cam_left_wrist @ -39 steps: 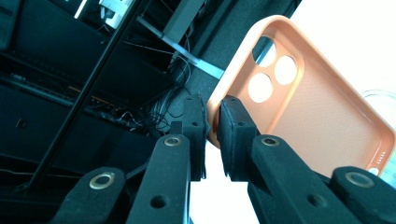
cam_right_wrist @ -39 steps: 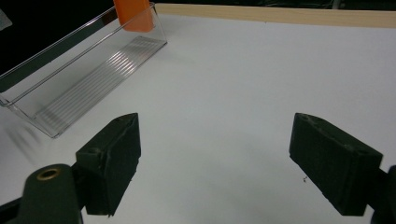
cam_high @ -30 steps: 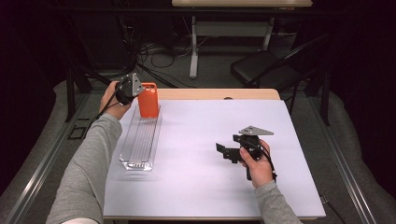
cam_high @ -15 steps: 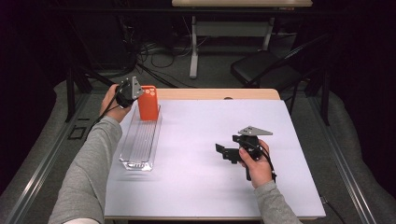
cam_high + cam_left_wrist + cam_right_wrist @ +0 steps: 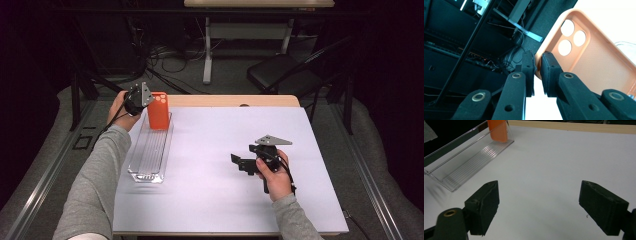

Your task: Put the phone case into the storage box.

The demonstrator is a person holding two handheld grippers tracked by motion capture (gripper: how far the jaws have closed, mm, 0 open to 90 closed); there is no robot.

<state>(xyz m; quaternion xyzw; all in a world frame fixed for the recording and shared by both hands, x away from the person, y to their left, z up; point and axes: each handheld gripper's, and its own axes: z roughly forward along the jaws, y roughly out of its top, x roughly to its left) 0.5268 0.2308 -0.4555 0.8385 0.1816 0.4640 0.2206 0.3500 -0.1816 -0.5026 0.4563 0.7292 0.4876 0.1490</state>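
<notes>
Orange phone case (image 5: 158, 111) upright in the clear tray (image 5: 150, 150), left gripper (image 5: 141, 98) on it (right gripper (image 5: 243, 163) well apart).

The phone case (image 5: 158, 110) is bright orange outside; in the left gripper view its inside (image 5: 596, 57) is a paler peach with a fine dotted grain and three round cut-outs at one corner. The tray (image 5: 150, 150) along the desk's left edge is clear plastic with a ribbed, striped floor. The desk (image 5: 215, 200) is plain white, with a light wood strip along its far edge. Both grippers, left (image 5: 134, 100) and right (image 5: 242, 162), are matt black, each topped by a grey plate. The person's sleeves (image 5: 95, 185) are grey.
</notes>
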